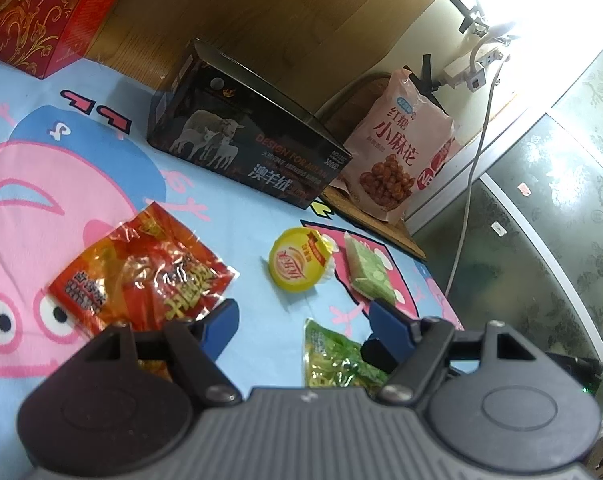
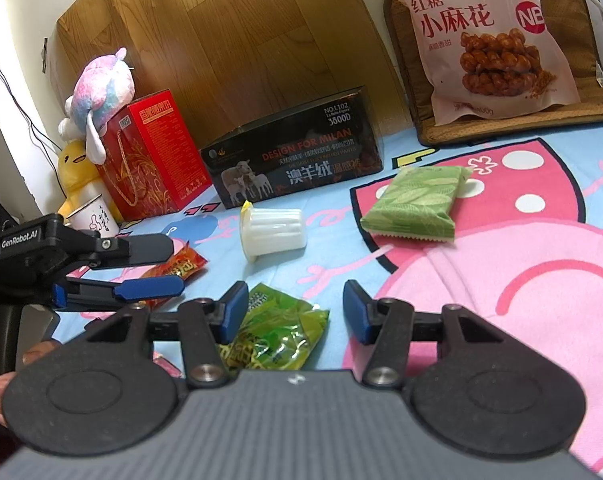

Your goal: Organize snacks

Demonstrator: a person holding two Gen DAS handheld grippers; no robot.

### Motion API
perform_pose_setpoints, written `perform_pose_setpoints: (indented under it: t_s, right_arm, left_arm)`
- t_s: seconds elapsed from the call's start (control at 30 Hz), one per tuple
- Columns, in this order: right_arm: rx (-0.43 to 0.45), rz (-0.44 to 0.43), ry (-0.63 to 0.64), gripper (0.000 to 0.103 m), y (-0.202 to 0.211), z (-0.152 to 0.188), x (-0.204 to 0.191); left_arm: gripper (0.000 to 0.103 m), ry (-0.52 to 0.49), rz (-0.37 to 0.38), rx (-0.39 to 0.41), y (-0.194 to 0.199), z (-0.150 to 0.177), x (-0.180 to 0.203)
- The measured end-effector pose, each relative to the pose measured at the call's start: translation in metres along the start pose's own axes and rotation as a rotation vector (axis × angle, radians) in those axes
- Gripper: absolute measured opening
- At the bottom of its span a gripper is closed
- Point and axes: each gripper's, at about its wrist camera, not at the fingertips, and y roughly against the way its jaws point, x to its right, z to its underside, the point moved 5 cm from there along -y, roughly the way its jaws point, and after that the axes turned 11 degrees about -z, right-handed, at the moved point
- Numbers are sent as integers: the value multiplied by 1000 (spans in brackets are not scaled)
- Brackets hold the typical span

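Note:
Several snacks lie on a blue cartoon bedsheet (image 1: 61, 184). A red-orange snack packet (image 1: 141, 276) lies just ahead of my left gripper (image 1: 301, 316), which is open and empty above the sheet. A yellow-lidded jelly cup (image 1: 299, 260) lies on its side; it also shows in the right wrist view (image 2: 271, 232). A green wafer pack (image 1: 367, 270) (image 2: 415, 204) lies beside it. A green shiny packet (image 2: 277, 332) (image 1: 333, 356) lies between the open fingers of my right gripper (image 2: 295, 312). The left gripper shows in the right wrist view (image 2: 169, 264).
A black open box (image 1: 241, 144) (image 2: 297, 160) stands at the back. A big pink snack bag (image 1: 401, 144) (image 2: 489, 40) leans on a woven cushion (image 2: 501, 124). A red gift box (image 2: 149, 156), plush toys (image 2: 97, 92) and a cup (image 2: 91, 216) stand at the left.

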Motion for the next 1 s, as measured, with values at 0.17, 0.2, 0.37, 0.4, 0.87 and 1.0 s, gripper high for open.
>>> perform_pose_setpoints:
  t_s: [0.17, 0.2, 0.37, 0.4, 0.87, 1.0]
  right_arm:
    - [0, 0, 0, 55, 0, 0, 0]
    - [0, 0, 0, 55, 0, 0, 0]
    - [0, 0, 0, 56, 0, 0, 0]
    - [0, 0, 0, 56, 0, 0, 0]
    - [-1, 0, -1, 56, 0, 0, 0]
    - [11, -9, -3, 56, 4, -4, -2]
  left_arm:
    - [74, 0, 1, 0, 0, 0, 0]
    - [74, 0, 1, 0, 0, 0, 0]
    - [74, 0, 2, 1, 0, 0, 0]
    - [74, 1, 2, 2, 0, 0, 0]
    - [74, 6, 4, 8, 0, -1, -1]
    - [74, 15, 2, 15, 1, -3, -4]
